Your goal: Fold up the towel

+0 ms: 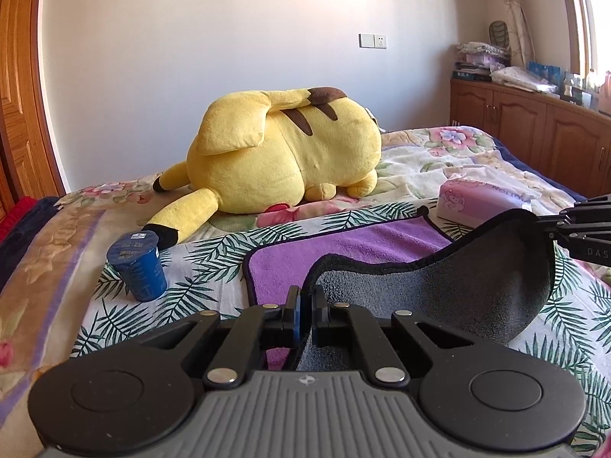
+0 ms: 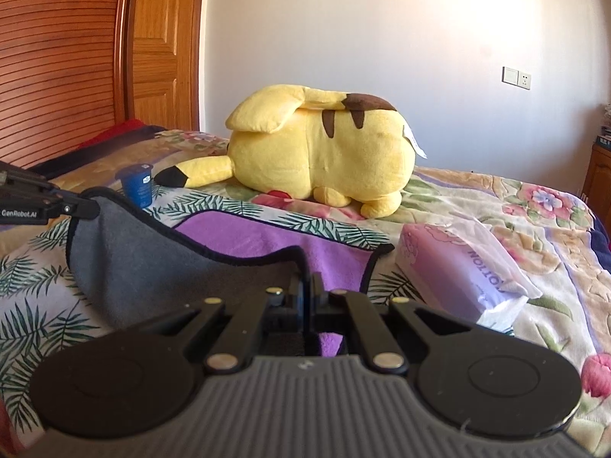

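Note:
The towel [image 1: 343, 252] is purple on one side and grey on the other, with a dark hem. It lies on a palm-leaf sheet on the bed. My left gripper [image 1: 305, 297] is shut on the towel's near left corner and my right gripper [image 2: 308, 286] is shut on its near right corner. Both corners are lifted, so the grey underside [image 2: 152, 263] hangs in a curve between them over the purple part [image 2: 267, 240]. Each gripper shows in the other's view, the right one [image 1: 550, 229] at the edge and the left one [image 2: 88, 206] likewise.
A big yellow plush toy [image 1: 290, 152] lies behind the towel. A blue cup [image 1: 139, 267] stands at the towel's left. A pink tissue pack [image 1: 485, 202] lies at its right. Wooden cabinets [image 1: 534, 133] stand along the right wall, a wooden door [image 2: 95, 57] at left.

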The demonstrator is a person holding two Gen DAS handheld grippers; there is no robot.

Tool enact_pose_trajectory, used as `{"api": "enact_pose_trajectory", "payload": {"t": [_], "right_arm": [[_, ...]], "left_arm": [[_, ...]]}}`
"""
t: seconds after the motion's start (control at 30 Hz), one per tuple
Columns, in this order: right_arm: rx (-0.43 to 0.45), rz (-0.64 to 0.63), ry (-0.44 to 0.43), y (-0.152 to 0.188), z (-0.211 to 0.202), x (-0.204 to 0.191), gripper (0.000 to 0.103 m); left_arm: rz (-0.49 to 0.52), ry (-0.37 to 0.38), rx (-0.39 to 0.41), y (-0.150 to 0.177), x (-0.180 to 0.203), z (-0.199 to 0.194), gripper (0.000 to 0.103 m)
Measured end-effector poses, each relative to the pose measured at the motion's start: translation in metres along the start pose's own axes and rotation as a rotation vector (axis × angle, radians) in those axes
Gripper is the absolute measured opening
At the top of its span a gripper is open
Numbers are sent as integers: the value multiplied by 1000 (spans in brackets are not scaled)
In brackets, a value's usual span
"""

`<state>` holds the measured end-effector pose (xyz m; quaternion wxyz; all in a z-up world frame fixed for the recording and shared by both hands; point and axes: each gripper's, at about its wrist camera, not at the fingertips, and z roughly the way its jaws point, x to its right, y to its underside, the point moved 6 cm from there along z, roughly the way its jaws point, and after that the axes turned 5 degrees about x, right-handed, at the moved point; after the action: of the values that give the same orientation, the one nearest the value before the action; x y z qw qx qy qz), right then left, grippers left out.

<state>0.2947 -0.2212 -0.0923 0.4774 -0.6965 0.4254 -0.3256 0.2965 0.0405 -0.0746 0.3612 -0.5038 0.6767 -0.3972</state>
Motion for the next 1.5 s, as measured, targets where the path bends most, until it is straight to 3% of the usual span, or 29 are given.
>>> {"api": "enact_pose_trajectory", "payload": {"t": [0.43, 1.03, 1.5], "right_arm": [[43, 3, 14, -25, 0, 3, 3], [79, -100, 47, -64, 29, 11, 3], [59, -141, 92, -59, 71, 23, 3]], "left_arm": [[29, -24, 30, -21, -3, 11, 0], [121, -86, 98, -65, -18, 35, 0], [97, -131, 116, -59, -25, 82, 0]]}}
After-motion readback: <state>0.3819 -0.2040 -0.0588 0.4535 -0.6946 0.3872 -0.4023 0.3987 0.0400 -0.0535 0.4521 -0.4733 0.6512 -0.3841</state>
